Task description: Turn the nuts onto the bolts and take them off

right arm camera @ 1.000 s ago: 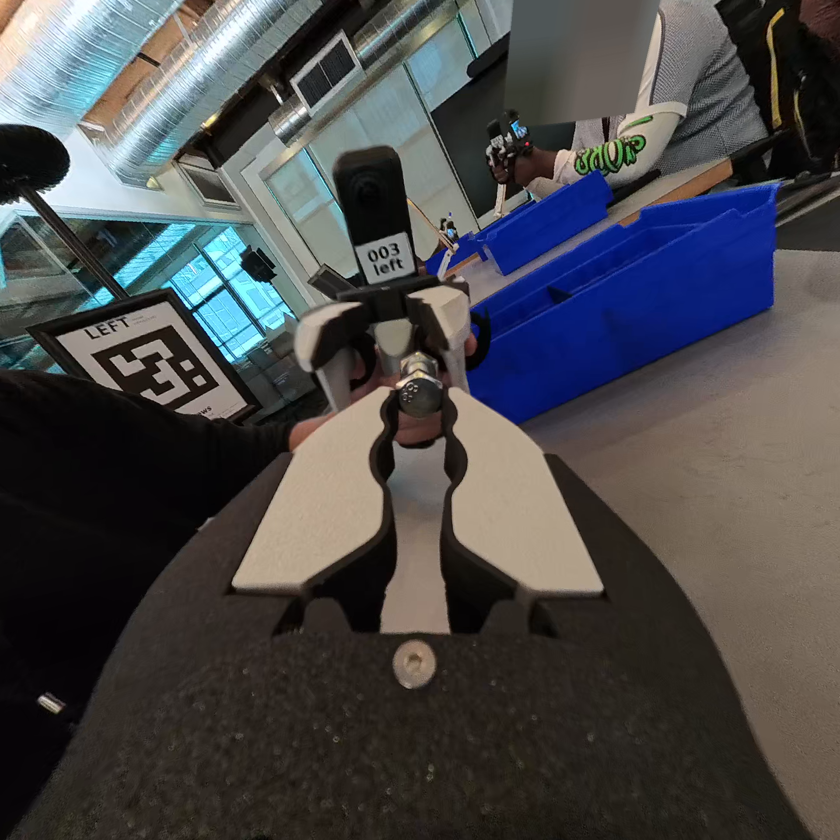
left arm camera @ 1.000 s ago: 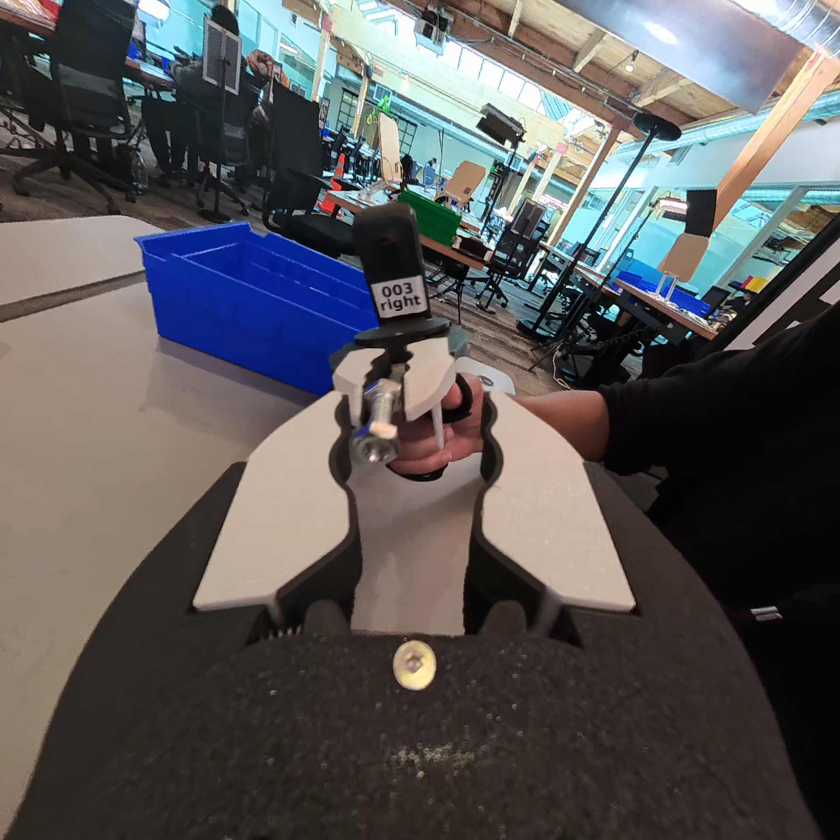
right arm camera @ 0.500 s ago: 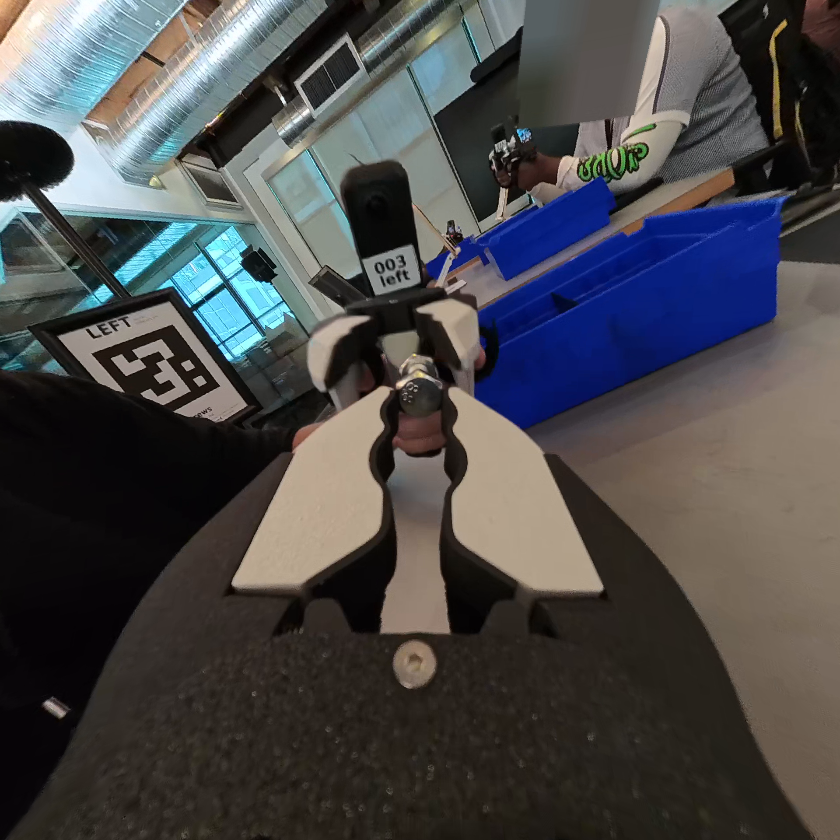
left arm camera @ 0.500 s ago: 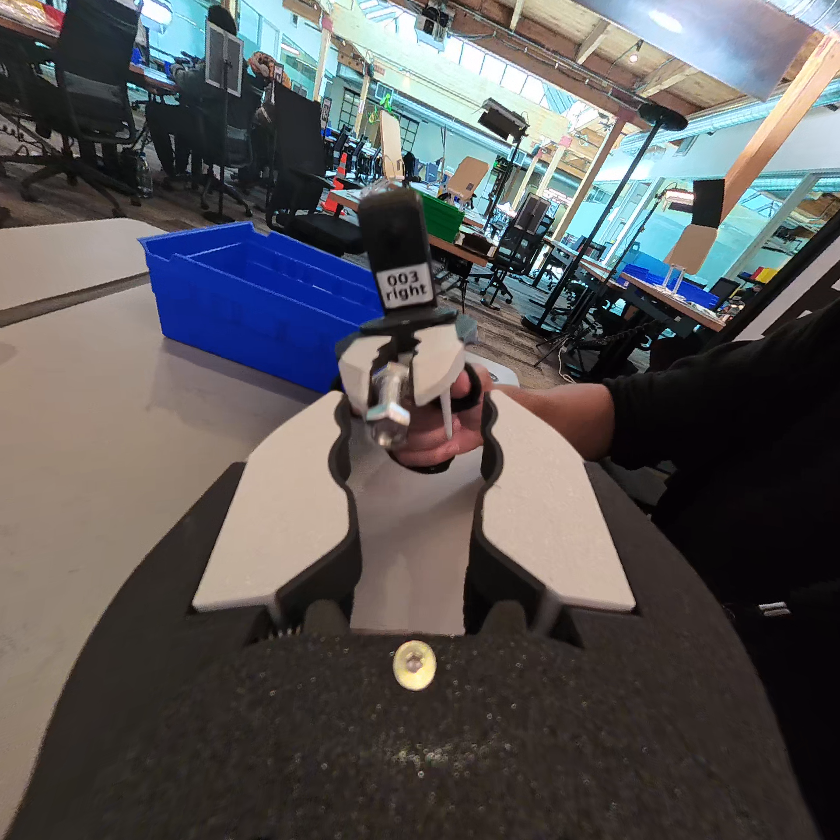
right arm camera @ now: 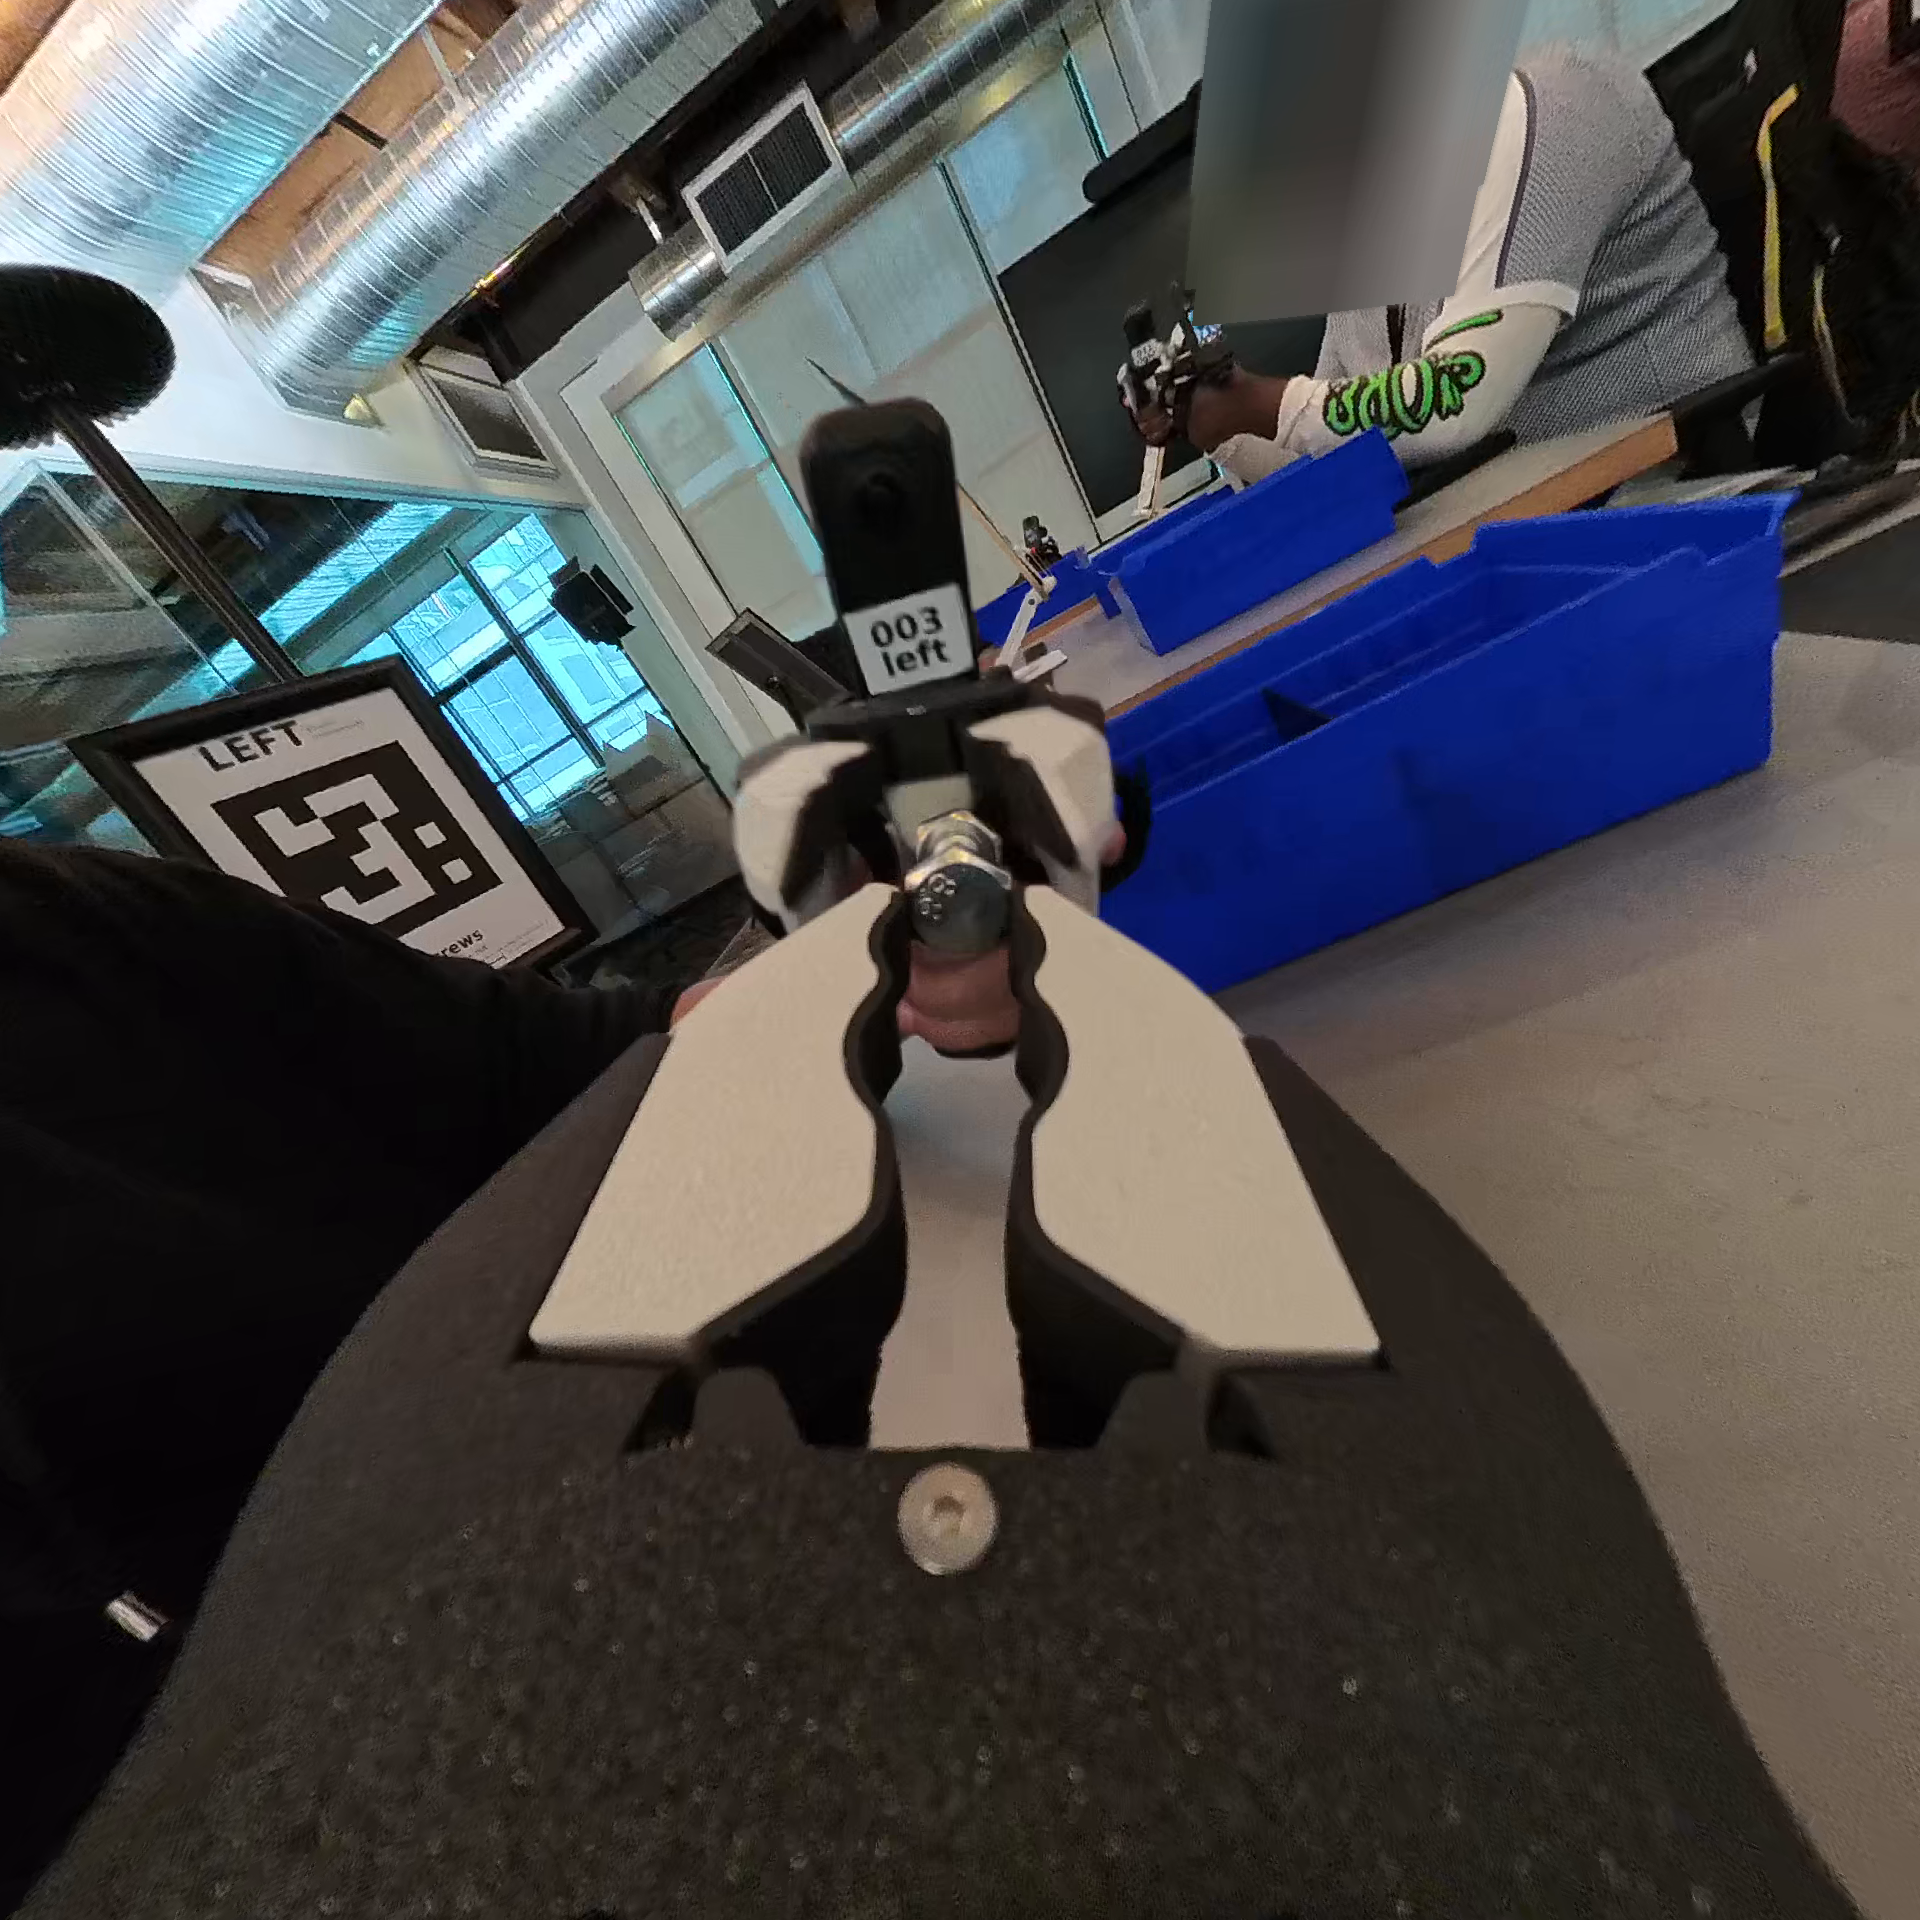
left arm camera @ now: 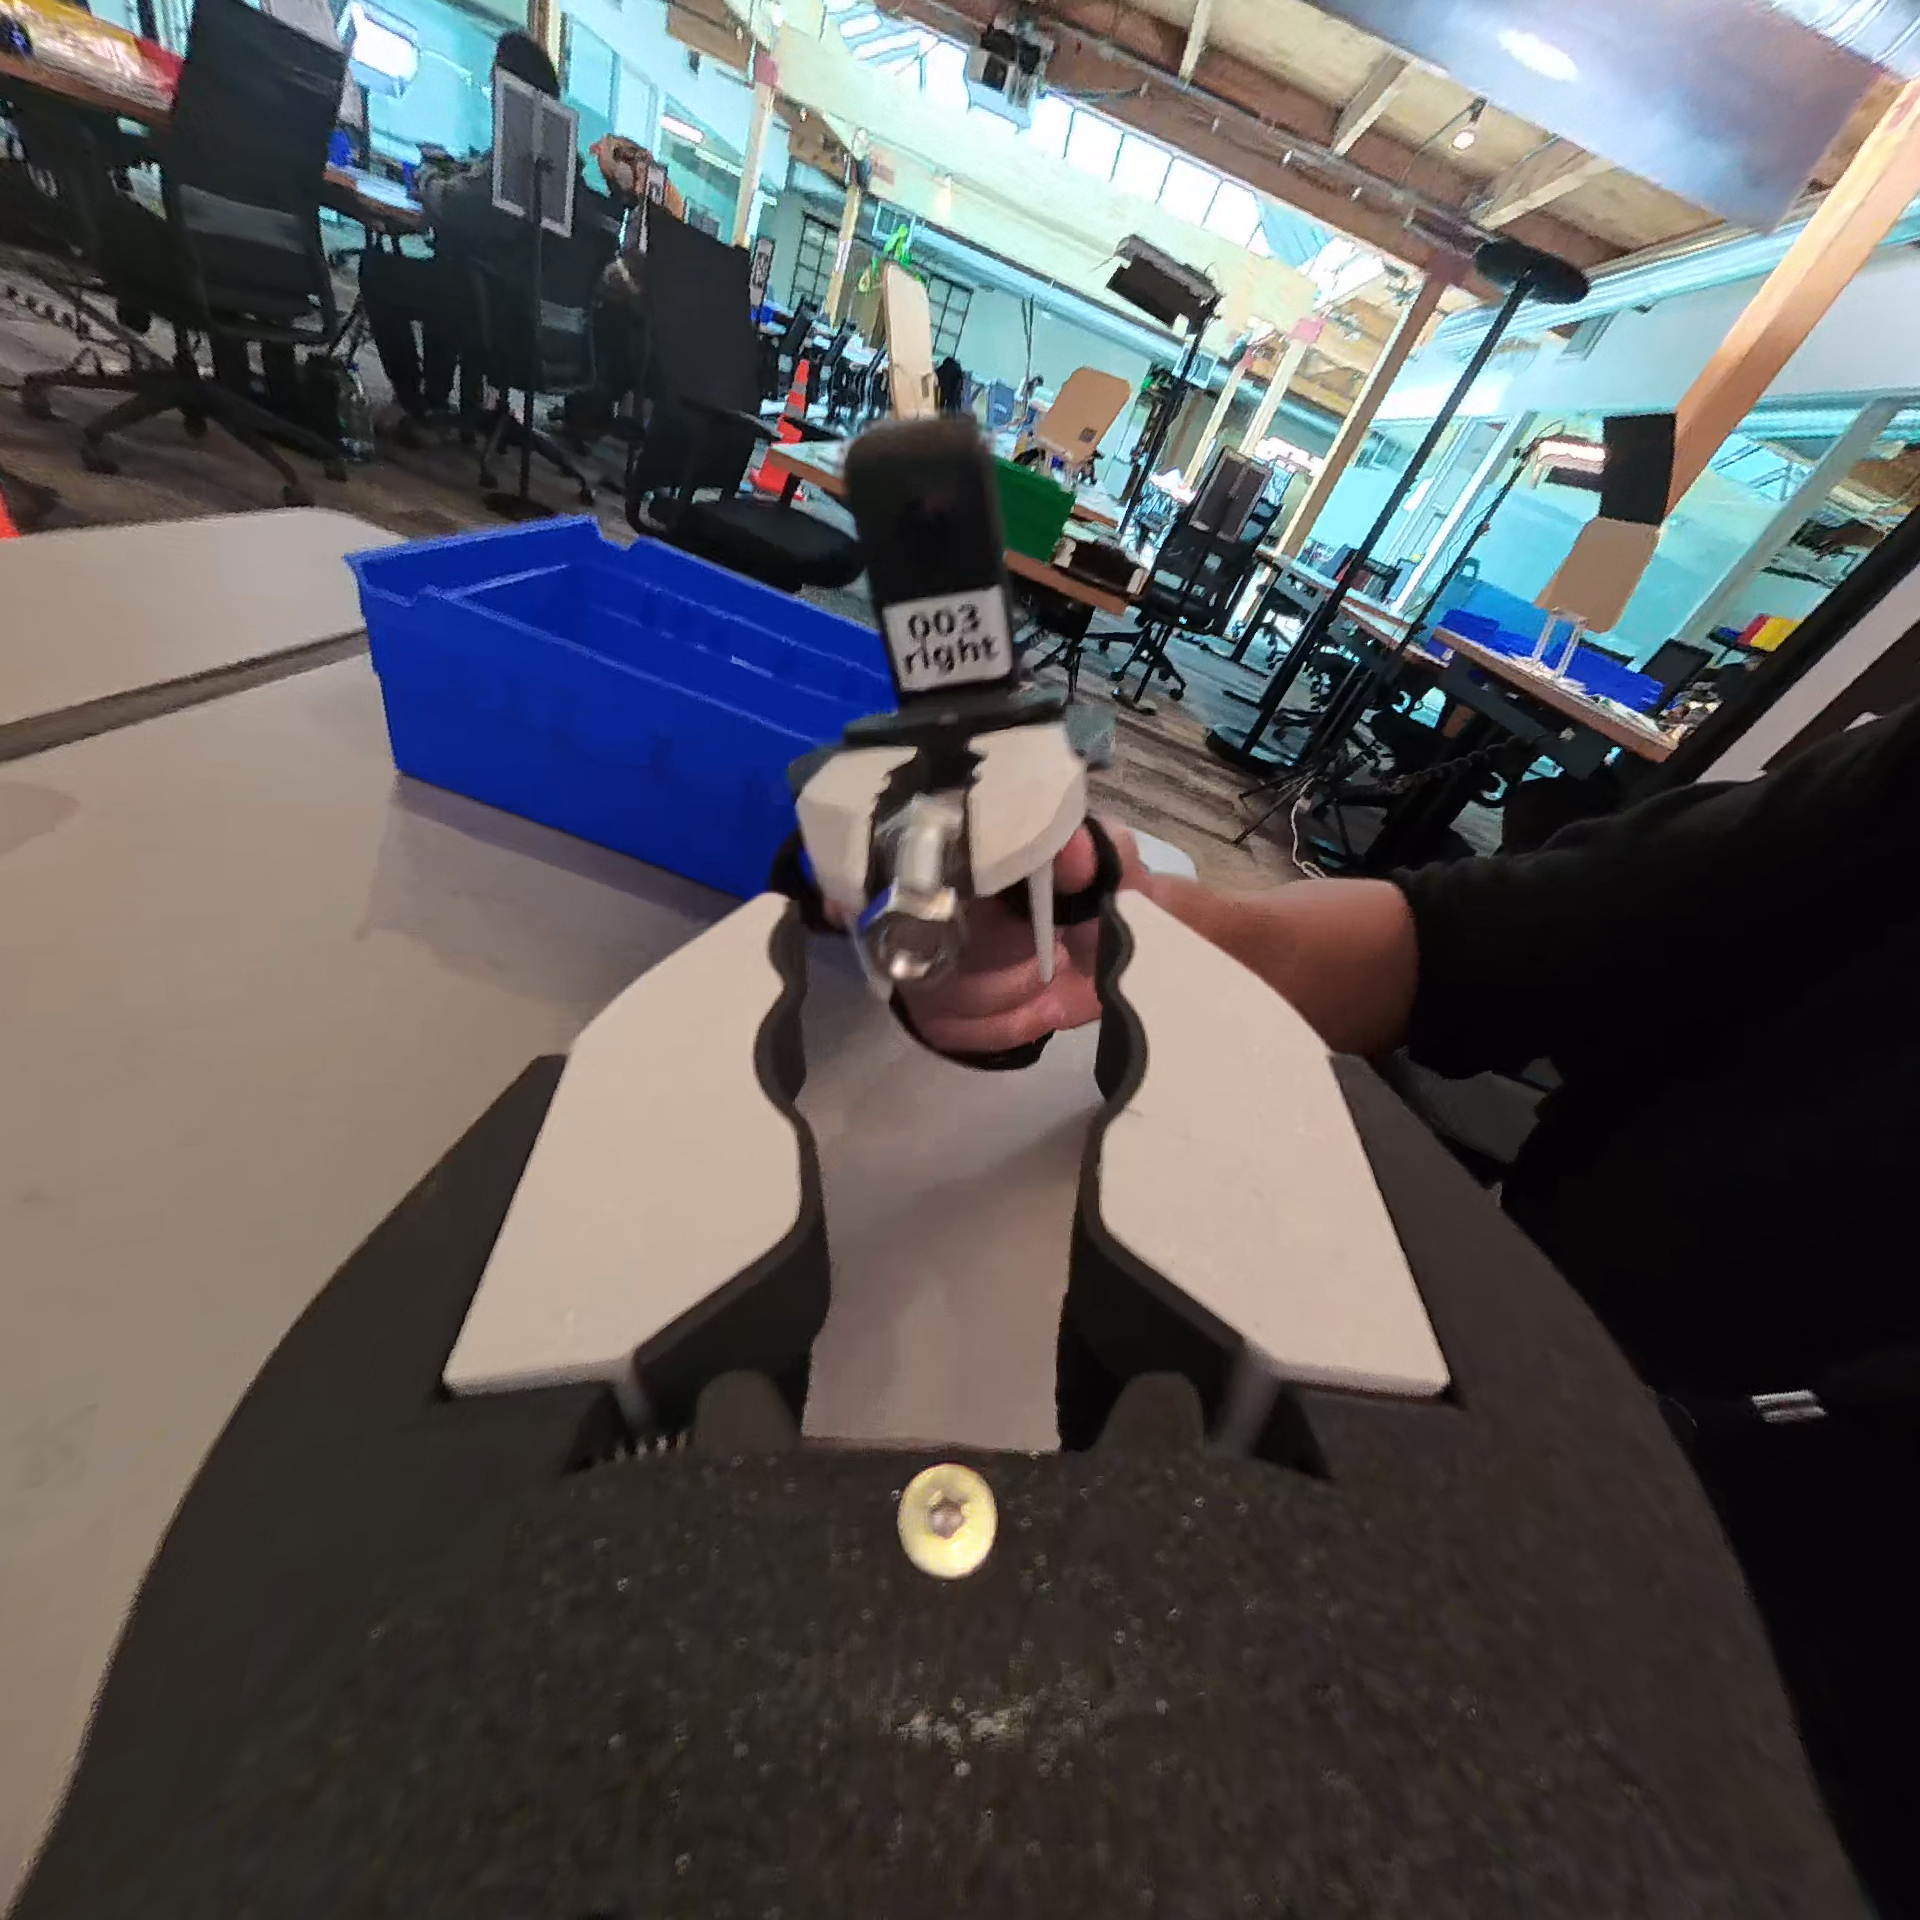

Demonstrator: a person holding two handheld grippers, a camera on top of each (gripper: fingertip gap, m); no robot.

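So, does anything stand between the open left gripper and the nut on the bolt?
Nothing visible does. The left gripper faces the nut head-on, fingers spread, with no object between them. The right gripper, shut on the bolt, and the hand holding it sit behind the nut.

This is a large open workshop or lab: black wheeled office chairs (left arm camera: 249,239), long wooden work benches (left arm camera: 1538,675), silver ribbed ventilation ducts (right arm camera: 343,208) under a wooden-beam ceiling (left arm camera: 1299,114) (glass partitions too), and blue plastic storage bins (right arm camera: 1455,748).
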